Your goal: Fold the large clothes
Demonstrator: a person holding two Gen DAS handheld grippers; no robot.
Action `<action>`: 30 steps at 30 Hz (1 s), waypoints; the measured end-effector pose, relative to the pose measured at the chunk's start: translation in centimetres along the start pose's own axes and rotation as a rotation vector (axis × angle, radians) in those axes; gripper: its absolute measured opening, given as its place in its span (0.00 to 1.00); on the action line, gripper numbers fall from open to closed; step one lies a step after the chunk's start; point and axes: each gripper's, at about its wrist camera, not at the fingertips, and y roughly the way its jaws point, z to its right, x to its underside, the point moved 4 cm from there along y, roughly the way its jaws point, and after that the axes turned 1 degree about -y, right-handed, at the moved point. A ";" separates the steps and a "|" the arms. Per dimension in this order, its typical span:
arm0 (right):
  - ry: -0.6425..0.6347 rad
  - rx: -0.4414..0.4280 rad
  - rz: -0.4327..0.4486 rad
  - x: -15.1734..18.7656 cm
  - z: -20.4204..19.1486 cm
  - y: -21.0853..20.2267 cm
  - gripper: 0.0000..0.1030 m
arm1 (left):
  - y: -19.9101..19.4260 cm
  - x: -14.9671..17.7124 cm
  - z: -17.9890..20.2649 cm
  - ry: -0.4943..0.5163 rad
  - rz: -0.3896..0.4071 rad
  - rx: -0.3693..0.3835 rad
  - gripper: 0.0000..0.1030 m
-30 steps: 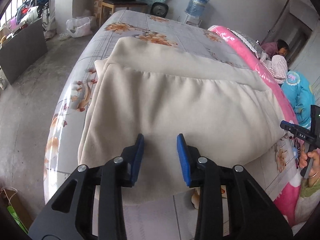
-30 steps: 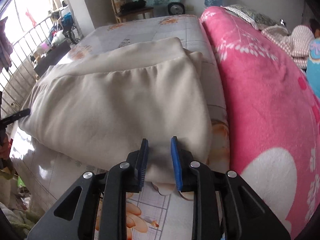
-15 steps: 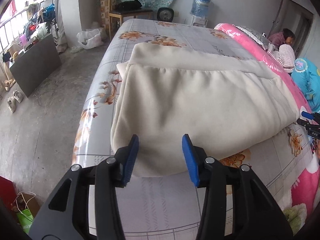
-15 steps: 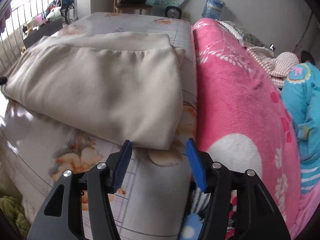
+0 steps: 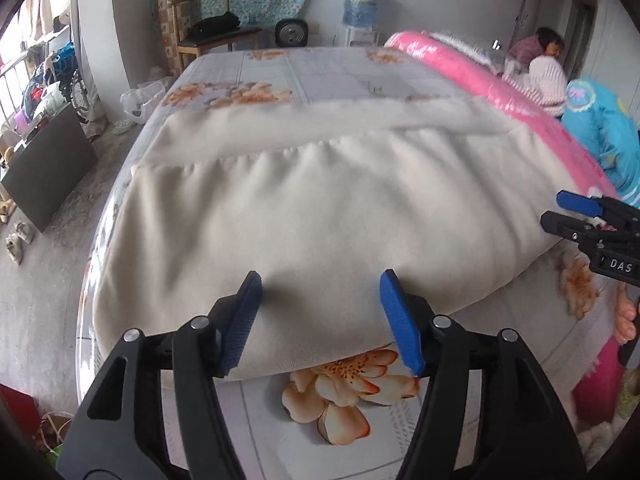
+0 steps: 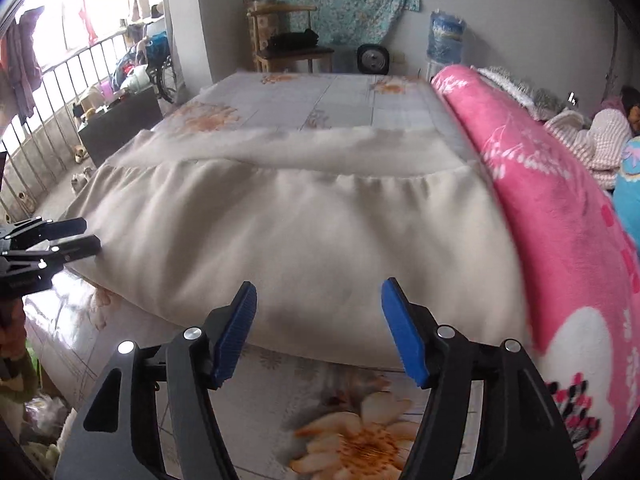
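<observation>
My left tool [image 5: 320, 320] hangs released over the near hem of the cream garment [image 5: 328, 200]; its blue pads have just been spreading, and the cloth lies under the gap between them, pressed by neither pad. The garment lies folded flat on the bed [image 5: 332, 72], reaching away from this tool toward a thicker band of the same cloth along its far edge. Just below the pads, nearer to me, a printed flower on the bed sheet shows past the hem.

My right tool [image 6: 320, 328] is released as well, its jaws having just widened, and it hovers above the same near hem further along. The cream cloth runs beneath and beyond its pads without being pinched. To the right of this tool a pink blanket [image 6: 560, 216] rises beside the garment, touching its edge.

Each tool appears in the other's view: the right one at the right rim of the left camera [image 5: 580, 216], the left one at the left rim of the right camera [image 6: 86, 236], each at one end of the folded cloth.

Far beyond both tools stand a wooden chair [image 6: 288, 44] and a water bottle [image 6: 446, 38] against the wall.
</observation>
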 end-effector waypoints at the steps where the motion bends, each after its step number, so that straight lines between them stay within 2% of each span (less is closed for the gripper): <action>1: 0.001 0.004 -0.015 0.5 -0.2 0.7 0.64 | 0.0 0.2 0.3 0.022 0.034 -0.026 0.60; 3: 0.028 0.007 -0.020 0.4 -0.3 0.2 0.64 | -0.3 0.1 0.7 0.037 0.022 -0.050 0.60; 5: 0.030 0.017 0.004 -0.2 -1.1 -1.0 0.64 | -1.2 -0.4 0.6 0.008 0.024 -0.030 0.60; 7: 0.001 -0.027 0.053 -0.9 -2.7 -2.2 0.64 | -2.2 -1.1 1.1 -0.002 0.065 0.000 0.60; 9: -0.025 -0.063 0.085 -1.4 -4.5 -2.5 0.64 | -2.1 -1.6 1.8 0.018 0.082 -0.002 0.63; 12: -0.088 -0.065 0.035 -1.0 -6.7 0.1 0.64 | 0.3 -1.2 3.0 0.042 0.012 -0.041 0.66; 13: -0.100 -0.050 0.009 -0.5 -6.9 1.5 0.65 | 1.1 -0.9 3.0 0.031 0.003 -0.055 0.70; 14: -0.090 -0.057 0.036 -0.4 -6.8 1.6 0.66 | 1.0 -0.7 2.9 0.022 0.021 -0.059 0.72; 18: -0.034 -0.065 0.018 -0.4 -5.4 0.2 0.66 | -0.5 -0.9 2.2 -0.008 0.023 -0.072 0.72; 21: 0.011 0.008 0.060 0.2 -2.7 -2.1 0.66 | -2.0 -0.6 1.3 -0.003 0.058 -0.139 0.74; 22: 0.037 0.040 0.067 0.4 -1.5 -2.4 0.67 | -2.1 -0.4 0.9 -0.005 0.053 -0.160 0.79; 24: 0.099 0.090 0.055 1.1 1.0 -2.3 0.69 | -1.3 0.4 -0.1 -0.018 0.011 -0.191 0.81; 25: 0.128 0.108 0.029 1.5 2.2 -1.5 0.70 | -0.5 0.9 -0.6 -0.037 -0.021 -0.183 0.83; 27: 0.166 0.057 0.012 2.1 3.5 -0.2 0.70 | -0.3 1.1 -1.4 -0.091 -0.009 -0.146 0.86; 30: 0.143 0.078 0.014 1.6 2.6 -1.3 0.71 | -0.9 0.9 -1.4 -0.100 -0.011 -0.147 0.86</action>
